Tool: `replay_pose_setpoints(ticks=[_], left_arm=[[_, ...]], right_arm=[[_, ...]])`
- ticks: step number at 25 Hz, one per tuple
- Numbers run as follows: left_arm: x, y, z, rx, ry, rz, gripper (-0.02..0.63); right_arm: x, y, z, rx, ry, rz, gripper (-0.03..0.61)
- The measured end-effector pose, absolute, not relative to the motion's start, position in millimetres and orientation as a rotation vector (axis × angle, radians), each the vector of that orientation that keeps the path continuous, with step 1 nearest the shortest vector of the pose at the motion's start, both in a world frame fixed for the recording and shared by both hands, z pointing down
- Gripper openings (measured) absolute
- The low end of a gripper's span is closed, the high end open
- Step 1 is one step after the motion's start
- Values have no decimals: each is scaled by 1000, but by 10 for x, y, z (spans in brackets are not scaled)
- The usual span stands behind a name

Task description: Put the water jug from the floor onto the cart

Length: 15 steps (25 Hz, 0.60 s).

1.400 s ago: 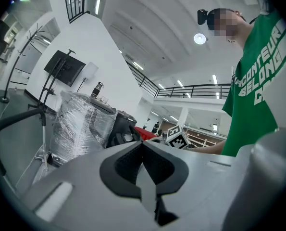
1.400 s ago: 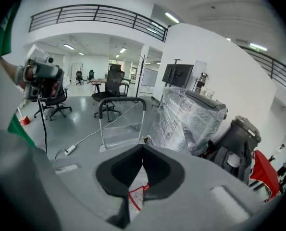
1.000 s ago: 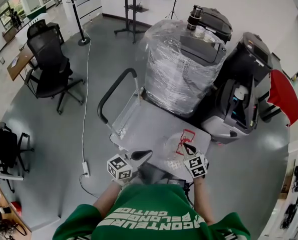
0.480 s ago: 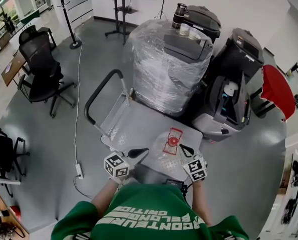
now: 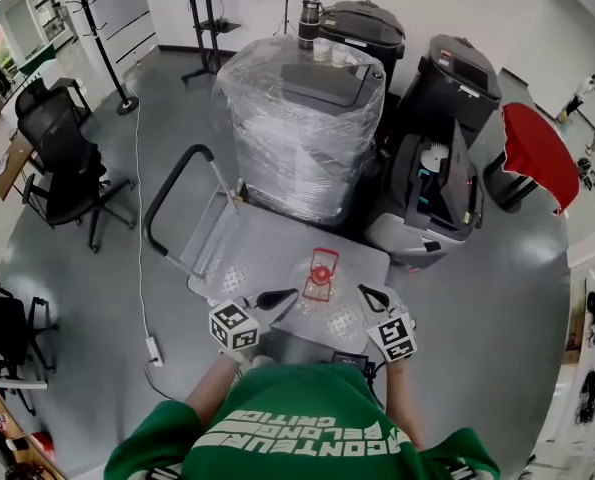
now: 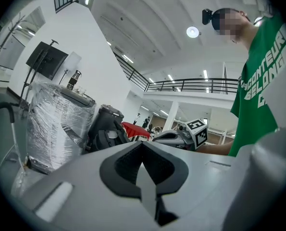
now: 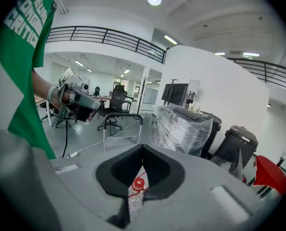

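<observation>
The water jug [image 5: 320, 280] is clear plastic with a red cap and a red handle. It stands upright at the near edge of the grey cart deck [image 5: 247, 248]; I cannot tell whether its base rests there. My left gripper [image 5: 293, 293] lies close at the jug's left and my right gripper [image 5: 363, 291] at its right, both shut with nothing between their pads. In the left gripper view the left gripper [image 6: 143, 142] shows meeting tips and no jug. In the right gripper view the jug's cap [image 7: 139, 183] shows just beyond and below the right gripper [image 7: 143, 146].
The cart's black push handle [image 5: 167, 193] rises at the deck's left end. A film-wrapped machine [image 5: 297, 118] stands right behind the deck, with black machines [image 5: 432, 168] to its right. A red chair [image 5: 532, 153], an office chair [image 5: 62, 148] and a floor cable [image 5: 142, 268] lie around.
Both grippers and the jug between them have moved forward over the cart, from near its right front corner toward the middle of the front edge. Both stay shut.
</observation>
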<state>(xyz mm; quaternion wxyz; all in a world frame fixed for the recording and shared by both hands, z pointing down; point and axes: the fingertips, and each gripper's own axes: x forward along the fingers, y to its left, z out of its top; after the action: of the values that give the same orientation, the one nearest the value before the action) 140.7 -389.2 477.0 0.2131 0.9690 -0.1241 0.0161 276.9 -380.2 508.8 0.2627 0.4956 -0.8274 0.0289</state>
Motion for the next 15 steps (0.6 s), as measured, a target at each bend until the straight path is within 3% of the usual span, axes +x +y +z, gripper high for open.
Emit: replay_pose_setpoints(ticks=[15], left_arm=[[1735, -3731, 4804, 2700, -323, 81, 8]], right_arm=[[3059, -3646, 5112, 1369, -2265, 77, -9]])
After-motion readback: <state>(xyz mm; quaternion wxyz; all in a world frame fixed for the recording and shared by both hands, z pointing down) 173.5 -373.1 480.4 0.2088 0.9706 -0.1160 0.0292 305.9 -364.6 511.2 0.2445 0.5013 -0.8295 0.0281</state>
